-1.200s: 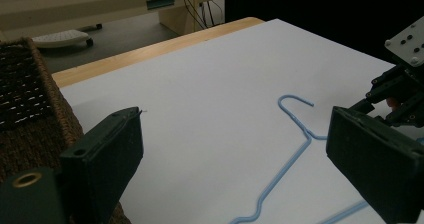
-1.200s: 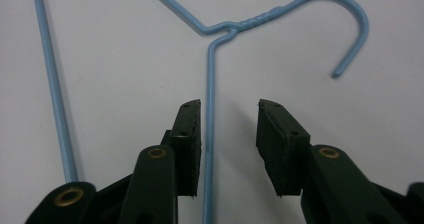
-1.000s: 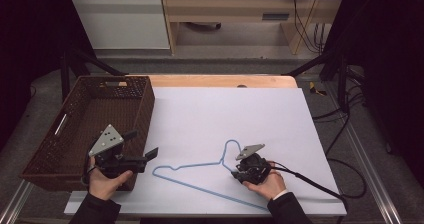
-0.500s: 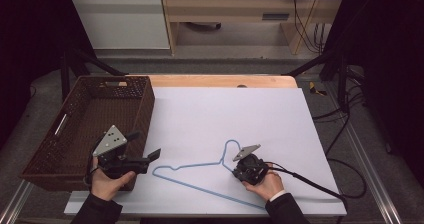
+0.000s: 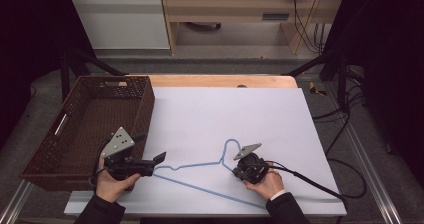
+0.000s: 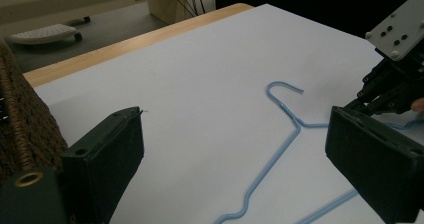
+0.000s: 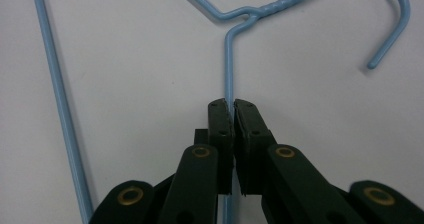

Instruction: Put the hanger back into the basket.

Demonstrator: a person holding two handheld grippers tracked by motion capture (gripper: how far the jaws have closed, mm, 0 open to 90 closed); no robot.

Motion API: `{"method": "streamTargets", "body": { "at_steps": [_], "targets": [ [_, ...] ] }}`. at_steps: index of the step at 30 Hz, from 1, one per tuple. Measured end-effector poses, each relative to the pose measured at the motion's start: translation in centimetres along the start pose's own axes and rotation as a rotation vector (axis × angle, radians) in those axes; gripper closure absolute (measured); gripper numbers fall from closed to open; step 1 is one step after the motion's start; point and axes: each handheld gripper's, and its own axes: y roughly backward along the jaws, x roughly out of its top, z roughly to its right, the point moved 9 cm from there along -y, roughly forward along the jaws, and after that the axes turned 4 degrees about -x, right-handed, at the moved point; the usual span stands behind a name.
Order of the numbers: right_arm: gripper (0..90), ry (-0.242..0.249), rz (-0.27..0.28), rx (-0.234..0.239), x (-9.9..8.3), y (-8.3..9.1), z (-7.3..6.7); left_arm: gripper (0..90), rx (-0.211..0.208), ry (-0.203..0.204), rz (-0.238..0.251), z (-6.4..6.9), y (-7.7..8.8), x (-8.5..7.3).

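Observation:
A light blue wire hanger [image 5: 200,170] lies flat on the white table sheet, its hook [image 5: 231,145] pointing away from me. My right gripper [image 5: 239,170] is shut on the hanger's right shoulder wire [image 7: 228,69], just below the twisted neck [image 7: 272,7]. My left gripper [image 5: 159,160] is open near the hanger's left end, its jaws wide apart above the sheet with nothing between them. In the left gripper view the hanger [image 6: 280,149] runs between the two black fingers [image 6: 107,159], and the right gripper [image 6: 395,84] shows at the far right.
A dark brown wicker basket [image 5: 82,129] stands at the table's left, right beside my left hand. The white sheet [image 5: 225,114] covers most of the wooden table [image 5: 220,80]. A black cable [image 5: 310,184] trails from the right gripper toward the table's right edge.
My left gripper has moved right and slightly toward me, closer to the hanger's left end. The right gripper stays shut on the hanger, barely shifted.

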Motion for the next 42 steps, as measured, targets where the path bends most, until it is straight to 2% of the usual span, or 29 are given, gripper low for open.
{"method": "streamTargets", "body": {
  "at_steps": [12, 15, 20, 21, 22, 23, 25, 27, 30, 33, 42],
  "targets": [
    [87.5, 0.023, 0.072, 0.003, 0.8, 1.6, 0.1, 9.6, -0.053, -0.037, -0.087, 2.0, -2.7, -1.1],
    [87.6, 0.034, 0.096, 0.009, 1.0, 2.0, 0.1, 9.9, -0.077, -0.058, -0.134, 2.8, -4.0, -1.4],
    [87.6, 0.038, 0.117, 0.012, 1.2, 2.4, 0.1, 11.7, -0.106, -0.080, -0.179, 3.6, -5.3, -1.4],
    [87.6, 0.043, 0.128, 0.017, 1.3, 2.5, 0.0, 12.0, -0.117, -0.094, -0.205, 3.9, -5.9, -1.7],
    [87.6, 0.043, 0.128, 0.017, 1.3, 2.5, 0.0, 12.4, -0.117, -0.094, -0.205, 3.9, -5.9, -1.7],
    [87.6, 0.045, 0.129, 0.015, 1.3, 2.7, 0.0, 12.8, -0.126, -0.114, -0.234, 4.1, -6.6, -1.9],
    [87.6, 0.053, 0.135, 0.020, 1.4, 2.8, 0.1, 13.2, -0.133, -0.118, -0.248, 4.2, -6.9, -2.0],
    [87.6, 0.056, 0.140, 0.020, 1.4, 2.9, 0.1, 14.8, -0.150, -0.135, -0.286, 4.5, -8.0, -2.3],
    [87.6, 0.056, 0.145, 0.024, 1.5, 3.0, 0.0, 16.4, -0.163, -0.144, -0.308, 4.6, -8.6, -2.5],
    [87.6, 0.057, 0.146, 0.024, 1.5, 3.1, 0.0, 19.7, -0.170, -0.183, -0.358, 5.0, -9.7, -3.0],
    [87.6, 0.066, 0.151, 0.024, 1.5, 3.2, 0.1, 32.5, -0.182, -0.247, -0.425, 5.6, -11.7, -3.5]
  ]
}}
